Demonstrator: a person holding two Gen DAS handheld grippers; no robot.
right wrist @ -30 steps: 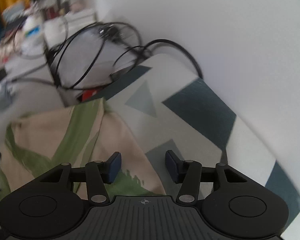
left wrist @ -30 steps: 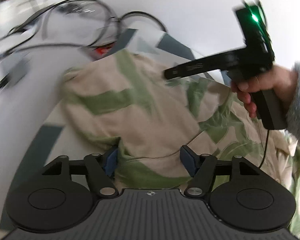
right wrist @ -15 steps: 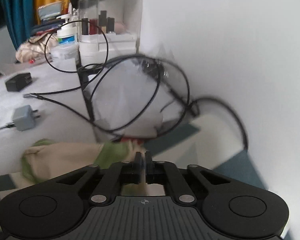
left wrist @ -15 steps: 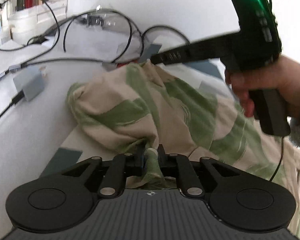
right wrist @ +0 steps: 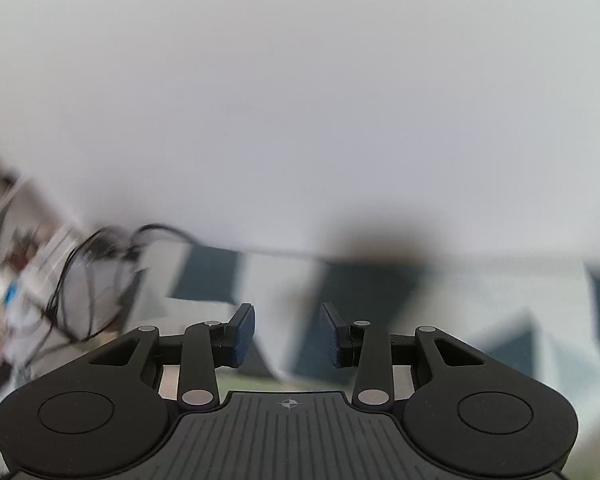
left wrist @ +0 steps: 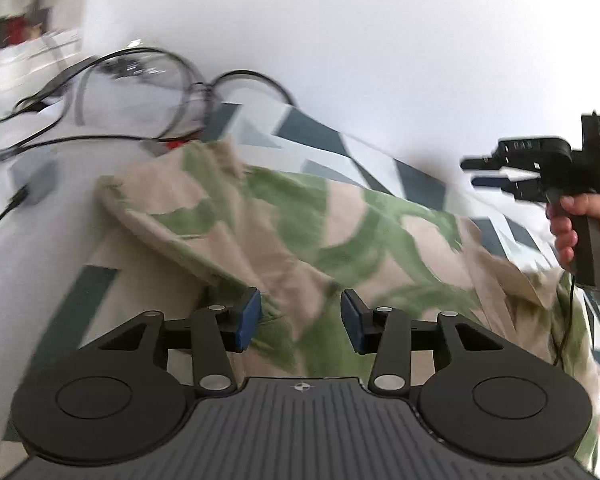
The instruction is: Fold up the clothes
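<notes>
White table: patterned cloth, garment, cables.

Ahead of my left claw the garment lies spread on the patterned cloth, which runs back to the wall. My right claw hangs above the garment's right end. Cables coil on the tabletop behind the garment's left corner, with an adapter just left of it.
</notes>
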